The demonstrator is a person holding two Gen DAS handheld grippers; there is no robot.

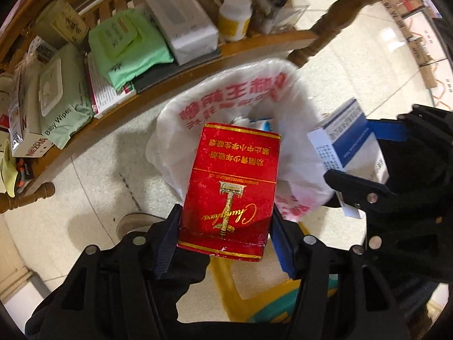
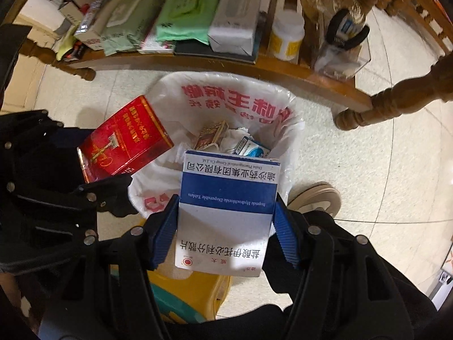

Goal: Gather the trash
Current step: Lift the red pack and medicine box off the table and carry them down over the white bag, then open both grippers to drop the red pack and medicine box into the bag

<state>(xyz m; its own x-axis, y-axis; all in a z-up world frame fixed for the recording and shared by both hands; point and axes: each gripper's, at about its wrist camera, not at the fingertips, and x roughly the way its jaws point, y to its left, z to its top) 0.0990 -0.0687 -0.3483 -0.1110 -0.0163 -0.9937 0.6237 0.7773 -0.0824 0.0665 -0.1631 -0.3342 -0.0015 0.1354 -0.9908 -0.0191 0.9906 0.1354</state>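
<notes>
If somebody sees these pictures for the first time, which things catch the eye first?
The red cardboard cigarette pack clamped in the left gripper, and the blue-and-white medicine box clamped in the right gripper. Both hang above the bin lined with a white plastic bag, beside a cluttered wooden shelf.

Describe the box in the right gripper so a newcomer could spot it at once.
Find the white-lined trash bin on the floor before the wooden shelf. Above its near rim, the right gripper clamps a medicine box. Its white-and-blue faces distinguish it from the red cigarette pack beside it.
</notes>
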